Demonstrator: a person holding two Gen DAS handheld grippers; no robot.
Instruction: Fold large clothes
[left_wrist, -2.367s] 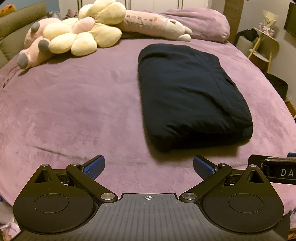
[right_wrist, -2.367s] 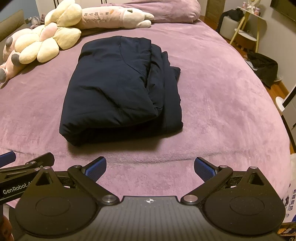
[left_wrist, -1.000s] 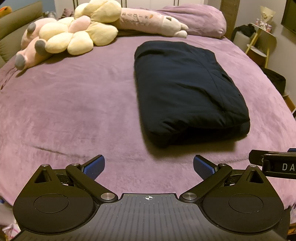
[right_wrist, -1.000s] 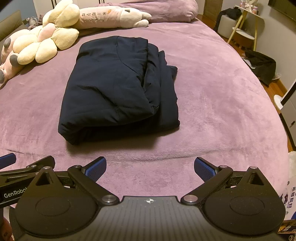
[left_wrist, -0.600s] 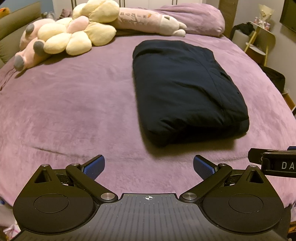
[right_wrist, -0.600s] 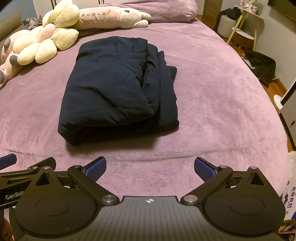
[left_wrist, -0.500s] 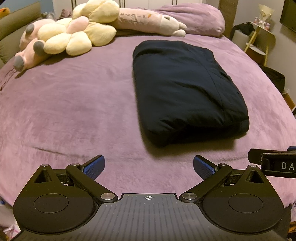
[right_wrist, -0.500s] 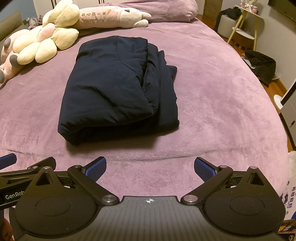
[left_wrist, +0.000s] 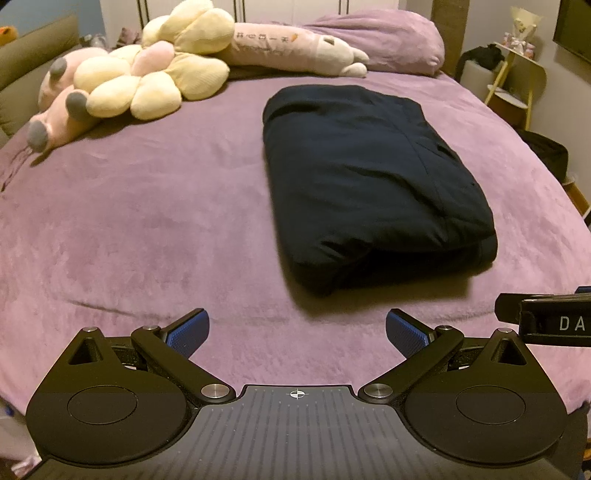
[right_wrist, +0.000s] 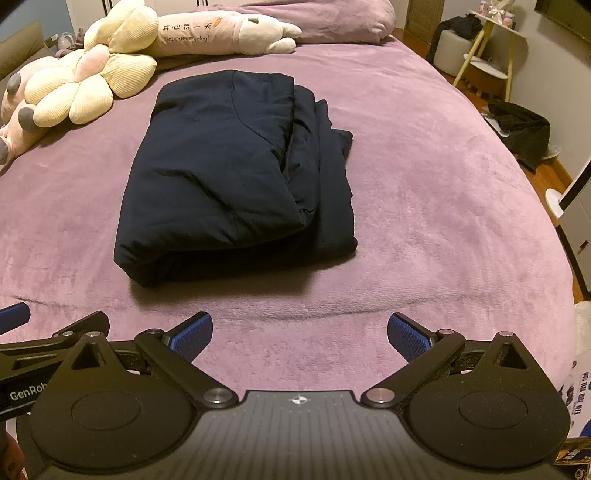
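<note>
A dark navy garment (left_wrist: 369, 177) lies folded into a thick rectangle on the purple bed (left_wrist: 147, 206); it also shows in the right wrist view (right_wrist: 236, 173), with layered edges on its right side. My left gripper (left_wrist: 295, 330) is open and empty, held short of the garment's near edge, to its left. My right gripper (right_wrist: 300, 334) is open and empty, also short of the near edge. Each gripper's side shows at the edge of the other's view.
Plush toys (left_wrist: 147, 77) and a long bunny pillow (right_wrist: 221, 31) lie at the head of the bed. A purple pillow (left_wrist: 388, 51) is behind. A side table (right_wrist: 487, 48) and dark bag (right_wrist: 521, 129) stand off the bed's right side.
Both grippers have stayed open and empty, backed a little from the folded garment. The garment has not moved.
</note>
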